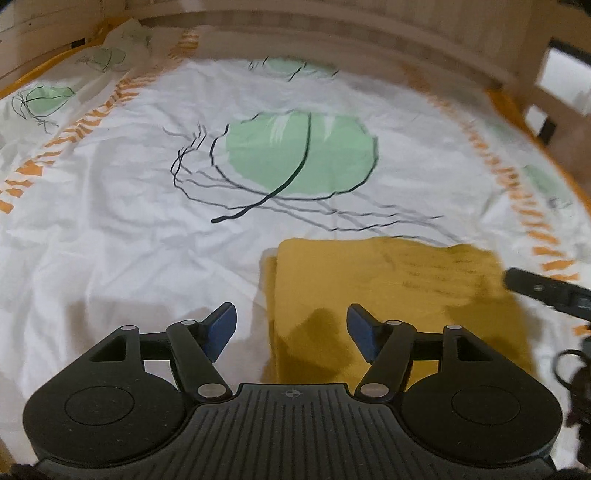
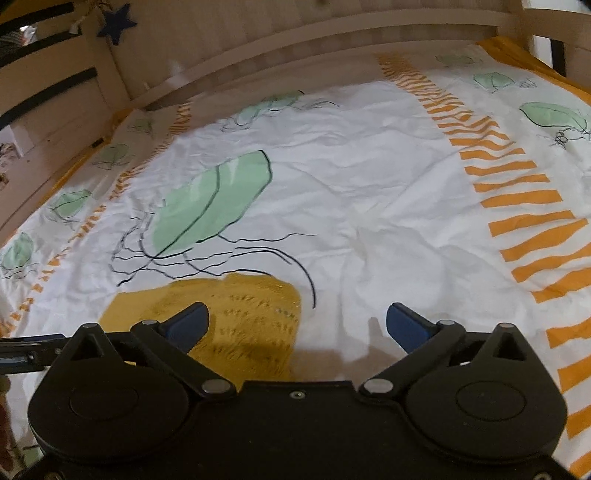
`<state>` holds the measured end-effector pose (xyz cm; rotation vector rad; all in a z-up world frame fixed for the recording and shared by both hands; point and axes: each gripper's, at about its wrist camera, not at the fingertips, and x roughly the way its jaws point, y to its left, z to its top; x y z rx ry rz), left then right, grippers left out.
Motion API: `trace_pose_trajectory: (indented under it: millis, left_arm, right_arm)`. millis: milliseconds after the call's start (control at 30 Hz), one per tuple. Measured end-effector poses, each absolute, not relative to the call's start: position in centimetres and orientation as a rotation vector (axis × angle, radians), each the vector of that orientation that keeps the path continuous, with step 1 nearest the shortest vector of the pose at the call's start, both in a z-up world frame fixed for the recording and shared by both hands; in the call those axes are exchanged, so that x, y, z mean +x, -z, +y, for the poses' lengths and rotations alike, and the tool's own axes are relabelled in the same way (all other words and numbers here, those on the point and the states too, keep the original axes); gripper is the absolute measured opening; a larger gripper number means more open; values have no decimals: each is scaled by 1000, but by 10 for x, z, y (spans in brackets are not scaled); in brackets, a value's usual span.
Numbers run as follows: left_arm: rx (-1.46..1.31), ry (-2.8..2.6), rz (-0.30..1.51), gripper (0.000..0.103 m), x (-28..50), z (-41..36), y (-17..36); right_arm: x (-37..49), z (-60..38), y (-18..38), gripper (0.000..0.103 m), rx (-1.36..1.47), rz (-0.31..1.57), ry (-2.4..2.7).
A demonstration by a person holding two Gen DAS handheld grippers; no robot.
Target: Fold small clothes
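Observation:
A mustard-yellow garment [image 1: 391, 288] lies folded flat on the white bed cover, with dark lettering on its top side. My left gripper [image 1: 291, 325] is open and empty, above the garment's near left edge. In the right wrist view the garment [image 2: 243, 310] lies at the lower left. My right gripper [image 2: 297, 323] is open and empty, its left finger over the garment's right part. The right gripper's finger shows at the right edge of the left wrist view [image 1: 546, 288]. The left gripper shows at the left edge of the right wrist view [image 2: 26, 349].
The white cover [image 1: 110, 221] has green leaf prints and orange striped bands [image 2: 517, 199]. A wooden bed rail [image 1: 332, 33] runs along the far side and a slatted rail [image 2: 48, 96] along the left. A crumpled pillow [image 1: 110, 55] lies at the far left.

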<state>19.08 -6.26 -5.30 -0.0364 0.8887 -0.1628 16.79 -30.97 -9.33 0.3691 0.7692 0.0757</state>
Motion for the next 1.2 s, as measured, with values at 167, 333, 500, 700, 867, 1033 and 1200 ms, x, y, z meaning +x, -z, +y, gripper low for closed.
trace_pose_trajectory:
  millis: [167, 333, 500, 700, 867, 1033, 1200]
  left_arm:
    - [-11, 113, 927, 79, 204, -69, 75]
    - [2, 90, 925, 95, 205, -68, 78]
    - [-4, 92, 929, 100, 206, -65, 80]
    - [-15, 99, 934, 101, 209, -63, 82]
    - [-50, 75, 913, 97, 203, -51, 72]
    - [57, -9, 822, 91, 181, -46, 46]
    - [73, -23, 697, 91, 149, -40, 6]
  right_arm:
    - [175, -306, 105, 103, 326, 811, -40]
    - [177, -304, 116, 103, 301, 842, -21]
    - [179, -303, 118, 103, 289, 847, -16]
    - [178, -303, 120, 103, 288, 843, -18]
    - [174, -305, 111, 103, 286, 827, -17]
    - [157, -307, 84, 103, 200, 714, 23]
    - [130, -315, 43, 103, 255, 588, -1]
